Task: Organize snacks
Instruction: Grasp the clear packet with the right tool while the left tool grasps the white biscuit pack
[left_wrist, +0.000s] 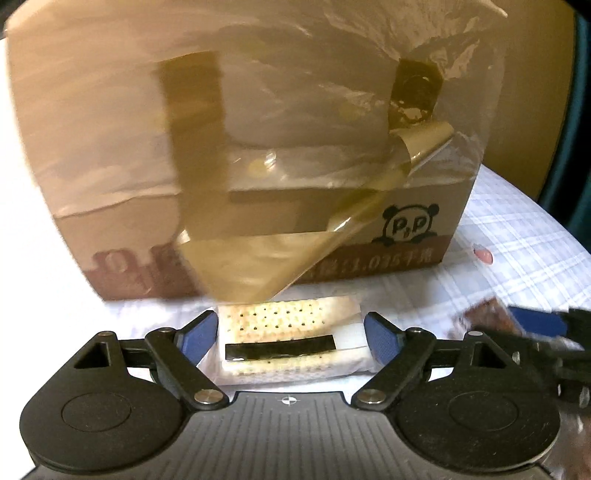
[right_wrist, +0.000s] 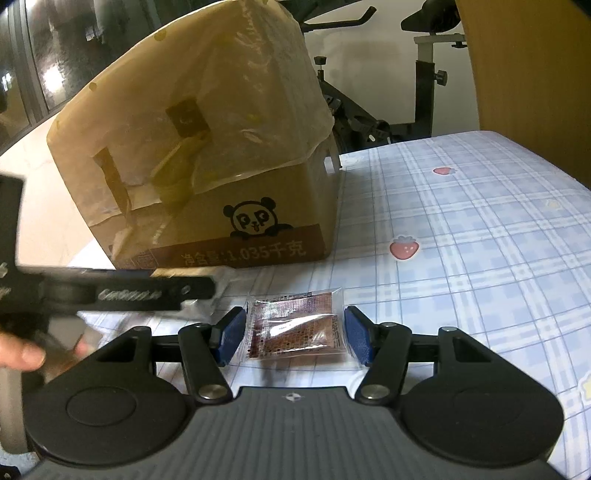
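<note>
— Gripper first: how does your left gripper (left_wrist: 291, 334) stand?

— Spread wide, one blue pad on each side of a pale cracker packet (left_wrist: 291, 341). The packet fills most of the gap, yet I see a sliver of space at each pad, so I call it straddled, not squeezed. It lies on the checked tablecloth (left_wrist: 517, 236), just in front of the cardboard box (left_wrist: 413, 236).

— And the box from that view?

— It fills the picture, wrapped in clear plastic, with a strip of brown tape (left_wrist: 258, 266) peeling down toward the packet. A panda logo (left_wrist: 408, 225) sits at its lower right corner. Right of the packet, my right gripper (left_wrist: 535, 321) shows blurred with a brown packet.

— Now the right wrist view?

— My right gripper (right_wrist: 295, 336) sits part open around a brown snack packet (right_wrist: 295, 326), which lies flat on the tablecloth (right_wrist: 480, 258) in front of the box (right_wrist: 258, 206). Whether the pads press it, I cannot tell. Left of it the left gripper (right_wrist: 110, 293) is a dark blur, with my fingers (right_wrist: 22, 354) on it. Behind the box stands an exercise bike (right_wrist: 424, 92).
</note>
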